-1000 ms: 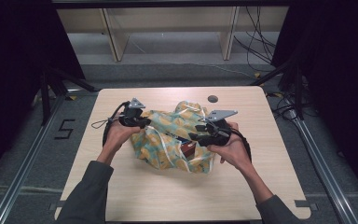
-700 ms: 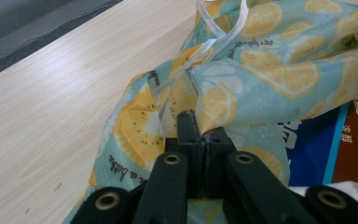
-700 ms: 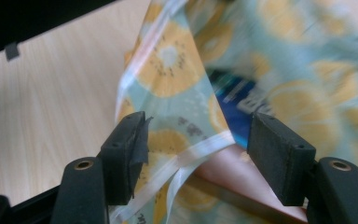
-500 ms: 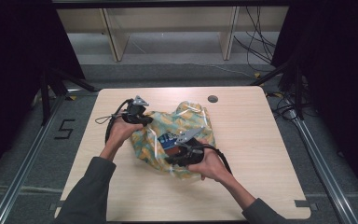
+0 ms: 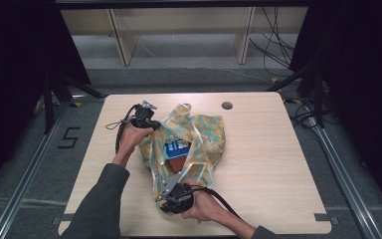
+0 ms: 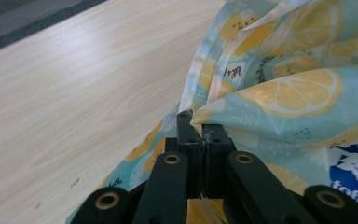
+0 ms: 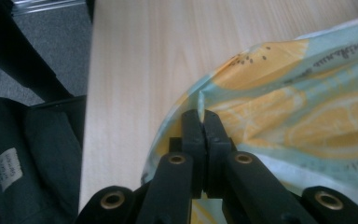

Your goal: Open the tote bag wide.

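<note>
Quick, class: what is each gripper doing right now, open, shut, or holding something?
Left gripper: shut on the bag, at its far edge.
Right gripper: shut on the bag, at its near edge.

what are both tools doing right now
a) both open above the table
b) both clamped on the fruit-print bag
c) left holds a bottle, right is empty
b: the left tool and the right tool each have jaws shut on an edge of the bag.
</note>
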{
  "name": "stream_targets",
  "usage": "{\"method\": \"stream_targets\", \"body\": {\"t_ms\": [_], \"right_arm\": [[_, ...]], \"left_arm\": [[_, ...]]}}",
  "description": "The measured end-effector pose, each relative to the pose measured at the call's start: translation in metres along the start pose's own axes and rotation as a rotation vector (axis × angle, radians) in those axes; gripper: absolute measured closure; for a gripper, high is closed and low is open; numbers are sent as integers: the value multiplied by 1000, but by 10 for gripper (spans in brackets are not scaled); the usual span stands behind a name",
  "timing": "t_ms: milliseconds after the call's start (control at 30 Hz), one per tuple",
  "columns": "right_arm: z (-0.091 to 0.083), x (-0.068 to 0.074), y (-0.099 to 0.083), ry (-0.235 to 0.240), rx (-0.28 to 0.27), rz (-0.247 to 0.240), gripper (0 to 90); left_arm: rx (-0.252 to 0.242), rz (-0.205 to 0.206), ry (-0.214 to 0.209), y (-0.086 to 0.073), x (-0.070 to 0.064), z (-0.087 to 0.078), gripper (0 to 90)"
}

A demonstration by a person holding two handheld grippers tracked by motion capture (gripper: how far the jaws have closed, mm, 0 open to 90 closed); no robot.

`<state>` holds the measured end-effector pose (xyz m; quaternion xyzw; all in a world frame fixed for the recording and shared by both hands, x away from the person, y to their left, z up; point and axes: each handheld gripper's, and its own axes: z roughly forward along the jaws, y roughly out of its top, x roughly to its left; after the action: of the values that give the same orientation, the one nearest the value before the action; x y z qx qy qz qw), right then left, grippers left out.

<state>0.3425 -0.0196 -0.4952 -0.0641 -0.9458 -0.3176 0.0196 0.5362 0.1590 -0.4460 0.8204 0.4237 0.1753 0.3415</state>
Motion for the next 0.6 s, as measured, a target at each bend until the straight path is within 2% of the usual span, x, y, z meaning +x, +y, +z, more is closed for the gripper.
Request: {"method": "stream_targets", "body": {"t_ms": [33, 67, 133, 167, 200, 233, 267, 300, 333, 367, 400, 433, 467, 533, 600], "right_arm": [[-6, 0, 0, 3, -21, 63, 877], [-13, -1, 1, 1, -56, 97, 833], [-34, -7, 4, -35, -111, 113, 720], [-57, -15, 6, -86, -180, 106, 673], [-57, -15, 6, -86, -180, 106, 673], [-71, -20, 5, -120, -212, 136, 643], [-89, -26, 4, -179, -248, 163, 611], [-102, -33, 2, -251, -260, 160, 586], [-113, -40, -1, -311, -272, 178, 563], [-123, -47, -5, -332, -282, 195, 544], [-129, -52, -8, -347, -290, 219, 529], [-137, -60, -13, -390, -298, 274, 509], [-141, -66, -17, -421, -294, 293, 493], [-144, -74, -21, -448, -298, 348, 469], [-141, -78, -22, -473, -307, 376, 448]], "left_arm": [[8, 1, 1, -2, 0, 2, 867], [16, 19, 8, -2, 0, 2, 858], [9, 7, -1, -4, -2, 2, 830], [22, 20, -9, -5, -2, -2, 752], [22, 20, -9, -5, -2, -2, 697], [27, 32, -8, -5, -5, -6, 697], [28, 33, -19, -5, -7, -10, 632], [25, 31, -20, -5, -10, -14, 586], [19, 41, -12, -5, -14, -19, 546], [19, 50, -19, -4, -17, -23, 512], [19, 78, -11, -2, -22, -30, 481], [13, 100, 4, -1, -26, -36, 447], [-2, 126, 24, 1, -30, -41, 424], [-8, 171, 46, 4, -39, -51, 378], [-8, 196, 56, 6, -49, -59, 353]]}}
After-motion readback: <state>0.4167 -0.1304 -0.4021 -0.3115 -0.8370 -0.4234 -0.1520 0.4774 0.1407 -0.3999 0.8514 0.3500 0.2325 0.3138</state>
